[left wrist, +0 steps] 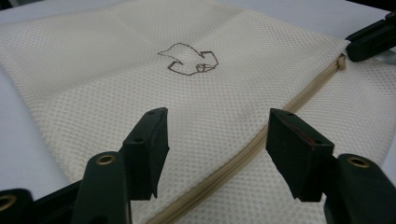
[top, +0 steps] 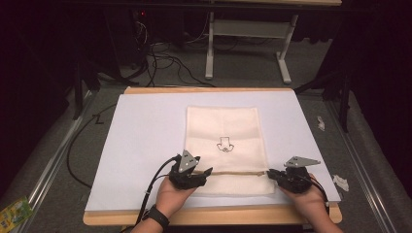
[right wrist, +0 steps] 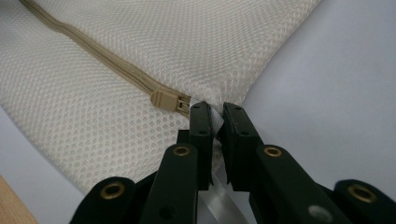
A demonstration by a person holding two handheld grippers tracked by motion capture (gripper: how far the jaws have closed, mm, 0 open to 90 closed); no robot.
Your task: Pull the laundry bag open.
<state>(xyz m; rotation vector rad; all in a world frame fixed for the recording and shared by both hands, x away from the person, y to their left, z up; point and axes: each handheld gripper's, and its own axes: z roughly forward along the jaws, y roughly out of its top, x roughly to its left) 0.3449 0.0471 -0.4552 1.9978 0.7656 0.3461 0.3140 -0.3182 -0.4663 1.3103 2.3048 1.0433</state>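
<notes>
Flat on the white board a cream mesh bag is laid, its long axis running away from the person and its zipper crossing it near the close end. Beside the zipper's pull, the bag's edge is pinched between the closed jaws of the right gripper. Over the zipper's other end the left gripper is held with jaws parted, nothing gripped.

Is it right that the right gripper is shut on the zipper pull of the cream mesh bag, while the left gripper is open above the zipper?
Not quite. The right gripper is shut on the edge of the mesh bag, just beside the zipper pull, which lies free of the jaws; the right gripper view shows this. The left gripper is indeed open above the zipper.
</notes>
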